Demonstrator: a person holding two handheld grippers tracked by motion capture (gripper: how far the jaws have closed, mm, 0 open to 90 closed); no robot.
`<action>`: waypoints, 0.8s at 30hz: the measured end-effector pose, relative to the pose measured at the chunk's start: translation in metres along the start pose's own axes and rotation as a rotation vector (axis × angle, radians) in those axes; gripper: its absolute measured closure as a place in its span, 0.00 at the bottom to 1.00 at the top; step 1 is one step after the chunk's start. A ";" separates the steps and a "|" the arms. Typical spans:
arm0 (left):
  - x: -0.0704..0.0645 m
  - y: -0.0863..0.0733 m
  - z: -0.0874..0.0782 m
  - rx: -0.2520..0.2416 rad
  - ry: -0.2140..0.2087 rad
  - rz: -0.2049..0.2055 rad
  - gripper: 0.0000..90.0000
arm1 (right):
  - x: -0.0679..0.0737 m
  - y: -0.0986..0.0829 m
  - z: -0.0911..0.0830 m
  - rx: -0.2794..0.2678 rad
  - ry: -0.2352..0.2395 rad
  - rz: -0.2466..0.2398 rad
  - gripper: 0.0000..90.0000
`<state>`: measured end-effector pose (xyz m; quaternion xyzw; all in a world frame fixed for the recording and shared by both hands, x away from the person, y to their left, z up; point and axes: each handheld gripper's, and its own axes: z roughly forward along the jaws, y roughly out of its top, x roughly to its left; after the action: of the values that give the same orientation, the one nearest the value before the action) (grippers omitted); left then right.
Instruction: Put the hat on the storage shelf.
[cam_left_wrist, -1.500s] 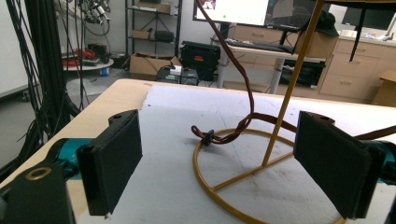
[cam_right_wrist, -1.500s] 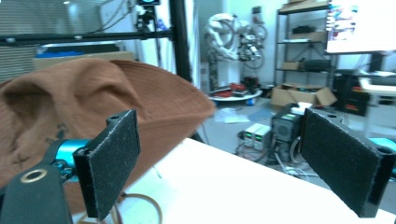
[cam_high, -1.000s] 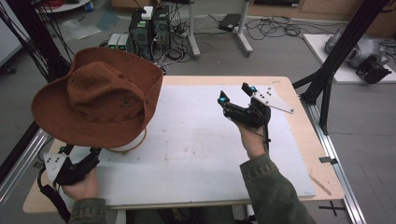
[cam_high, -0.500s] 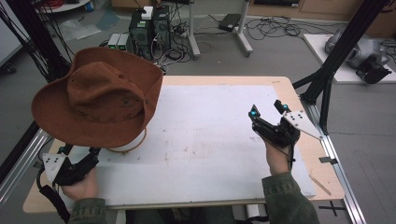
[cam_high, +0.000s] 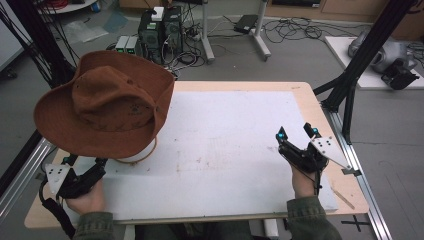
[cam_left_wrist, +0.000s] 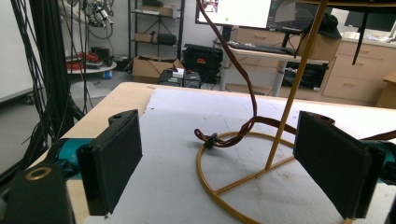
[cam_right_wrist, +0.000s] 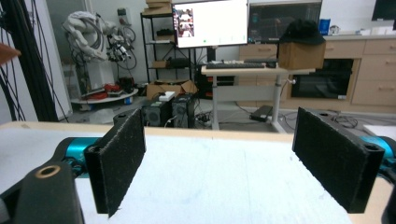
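A hat (cam_high: 107, 107) sat on a wire stand (cam_left_wrist: 247, 161) at the table's (cam_high: 240, 86) left side, over a sheet (cam_high: 230, 135) that covered most of the tabletop. The hat's cord (cam_left_wrist: 233, 116) hung down onto the stand's ring base. The left gripper (cam_high: 82, 177) lay at the near left corner, just before the stand. The right gripper (cam_high: 297, 137) was near the right edge, well apart from the hat. Computers (cam_high: 160, 30) and cables stood on the floor behind the table.
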<state>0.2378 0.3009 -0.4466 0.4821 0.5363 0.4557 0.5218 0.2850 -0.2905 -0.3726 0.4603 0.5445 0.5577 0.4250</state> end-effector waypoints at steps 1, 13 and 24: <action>0.000 0.000 0.000 -0.001 0.000 0.001 0.17 | -0.001 -0.005 -0.002 0.006 0.001 0.003 0.18; 0.000 0.001 0.000 -0.004 -0.001 0.002 0.18 | -0.008 -0.037 -0.011 0.042 -0.038 -0.022 0.18; 0.000 0.000 0.001 -0.005 -0.002 -0.003 0.17 | -0.009 -0.049 -0.012 0.048 -0.035 0.002 0.18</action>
<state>0.2385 0.3011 -0.4462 0.4804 0.5356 0.4557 0.5242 0.2738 -0.2993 -0.4222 0.4806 0.5497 0.5367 0.4228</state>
